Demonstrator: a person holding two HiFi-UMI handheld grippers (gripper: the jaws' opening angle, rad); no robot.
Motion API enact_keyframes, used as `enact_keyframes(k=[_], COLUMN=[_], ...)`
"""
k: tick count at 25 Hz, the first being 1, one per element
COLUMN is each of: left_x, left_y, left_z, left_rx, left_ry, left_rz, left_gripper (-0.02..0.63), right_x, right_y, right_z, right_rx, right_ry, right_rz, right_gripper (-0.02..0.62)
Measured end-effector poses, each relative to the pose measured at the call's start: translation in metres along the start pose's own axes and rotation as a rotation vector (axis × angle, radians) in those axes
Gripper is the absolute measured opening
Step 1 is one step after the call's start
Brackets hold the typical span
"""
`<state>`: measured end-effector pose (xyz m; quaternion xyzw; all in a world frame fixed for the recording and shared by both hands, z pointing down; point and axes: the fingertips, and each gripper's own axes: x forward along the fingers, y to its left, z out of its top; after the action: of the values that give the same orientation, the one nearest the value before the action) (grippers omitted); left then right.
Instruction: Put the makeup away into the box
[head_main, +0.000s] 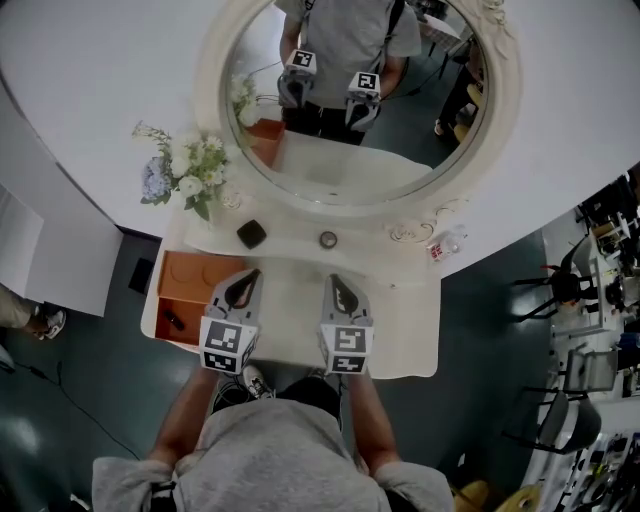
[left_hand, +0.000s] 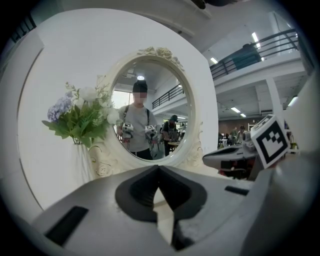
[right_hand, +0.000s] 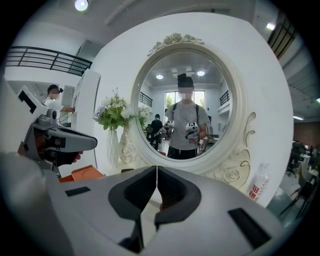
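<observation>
1. The left gripper (head_main: 249, 274) was held out ahead of the torso, its fingers (left_hand: 142, 187) closed tip to tip.
2. The right gripper (head_main: 334, 281) sat just beside it, roughly parallel, its fingers (right_hand: 175, 189) likewise pressed together.
3. Both grippers pointed forward and tilted slightly downward.
4. The left forearm (head_main: 186, 408) and right forearm (head_main: 366, 415) were bare and reached forward from short grey sleeves.

Both units, left gripper (head_main: 250, 275) and right gripper (head_main: 331, 280): grey moulded shells, tapered jaws, black ribbed inner pads, black rectangular slots on top. Each carries a white cube (head_main: 224, 346) with black square markers. Wearer: grey short-sleeved T-shirt (head_main: 270, 455).
</observation>
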<state>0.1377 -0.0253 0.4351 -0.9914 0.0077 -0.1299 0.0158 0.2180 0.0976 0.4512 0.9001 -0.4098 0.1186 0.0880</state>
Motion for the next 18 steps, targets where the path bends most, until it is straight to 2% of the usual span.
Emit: enact_keyframes(k=[10, 16, 17, 18], left_x=[0.054, 0.082, 0.085, 0.088], left_y=[-0.009, -0.002, -0.002, -0.001], left_z=[-0.013, -0.035, -0.039, -0.042], left_rx=[-0.043, -0.092, -0.099, -0.106], left_ry=[0.062, 0.108, 0.116, 0.124], left_rz=[0.049, 0.111, 0.12, 0.128], left_gripper=[0.0, 0.0, 0.0, 0.0], right_x=[0.049, 0.089, 0.095, 0.101], right_y=[-0.036, -0.047, -0.048, -0.05], right_z=[-0.019, -0.044, -0.049, -0.056], right_rx=[-0.011, -0.011, -0.005, 0.004], right_ry=[0.071, 0.148, 0.164, 0.183], right_rz=[0.09, 0.173, 0.189, 0.205], right_gripper=[0.018, 0.022, 0.031, 0.069])
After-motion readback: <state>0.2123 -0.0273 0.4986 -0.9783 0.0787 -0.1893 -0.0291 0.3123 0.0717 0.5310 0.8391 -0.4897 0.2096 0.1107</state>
